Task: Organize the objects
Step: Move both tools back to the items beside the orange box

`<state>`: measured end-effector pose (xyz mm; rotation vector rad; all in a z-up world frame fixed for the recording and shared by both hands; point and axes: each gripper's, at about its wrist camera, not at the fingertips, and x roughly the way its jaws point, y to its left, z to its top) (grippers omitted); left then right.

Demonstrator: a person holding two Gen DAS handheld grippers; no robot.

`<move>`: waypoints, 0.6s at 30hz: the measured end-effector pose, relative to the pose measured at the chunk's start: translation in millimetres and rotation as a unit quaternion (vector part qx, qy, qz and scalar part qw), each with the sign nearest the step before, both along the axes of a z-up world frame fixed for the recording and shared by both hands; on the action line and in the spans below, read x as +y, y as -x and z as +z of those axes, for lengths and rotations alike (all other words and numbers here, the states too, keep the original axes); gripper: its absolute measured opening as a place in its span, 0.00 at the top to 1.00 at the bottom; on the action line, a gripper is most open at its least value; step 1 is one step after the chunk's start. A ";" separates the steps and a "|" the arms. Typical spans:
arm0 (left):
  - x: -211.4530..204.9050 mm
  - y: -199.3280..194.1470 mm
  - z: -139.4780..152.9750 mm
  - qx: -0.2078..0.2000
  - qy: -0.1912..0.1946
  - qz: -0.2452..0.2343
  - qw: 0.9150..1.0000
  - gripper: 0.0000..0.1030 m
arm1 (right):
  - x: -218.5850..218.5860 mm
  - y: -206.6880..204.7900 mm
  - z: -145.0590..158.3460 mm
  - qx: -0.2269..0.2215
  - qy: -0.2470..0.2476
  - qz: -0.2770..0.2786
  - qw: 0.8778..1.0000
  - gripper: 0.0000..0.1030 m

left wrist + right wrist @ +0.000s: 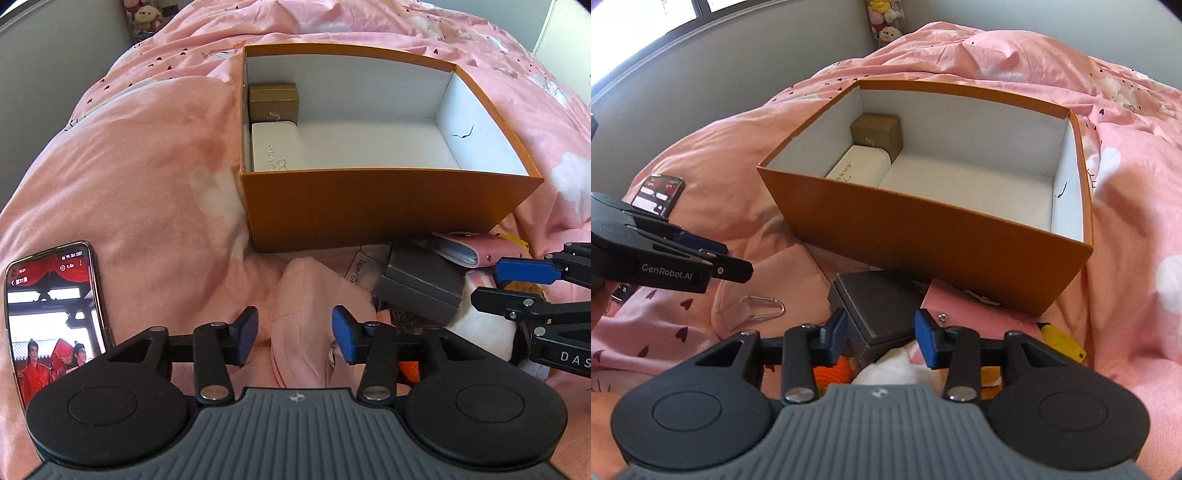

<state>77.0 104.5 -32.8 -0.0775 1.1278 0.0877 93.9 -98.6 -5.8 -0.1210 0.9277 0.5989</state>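
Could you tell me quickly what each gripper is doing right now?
Left gripper: open, holding nothing.
Right gripper: open, jaws astride the dark grey box, not gripping.

Left wrist view: the camera sits just behind the left tongs, tilted steeply down at the pink bed, close to the bedding, facing the orange box. Right wrist view: the camera sits behind the right tongs, angled down, nearer the dark grey case before the box. Both views share the box interior, the case, the phone and each other's tongs at opposite frame edges.
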 end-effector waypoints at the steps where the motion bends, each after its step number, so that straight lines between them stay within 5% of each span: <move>1: 2.9 -2.1 -2.9 0.004 0.010 0.004 1.000 0.46 | 2.3 -0.9 -2.4 0.004 0.005 0.001 1.000 0.57; 14: 14.5 -21.4 -44.9 0.066 0.063 0.031 0.995 0.32 | -2.0 -12.0 -4.8 0.003 0.056 -0.006 0.998 0.55; 18: 12.5 -22.1 -42.4 0.069 0.072 0.042 0.994 0.48 | -3.3 -21.5 -6.3 -0.033 0.123 0.016 0.992 0.54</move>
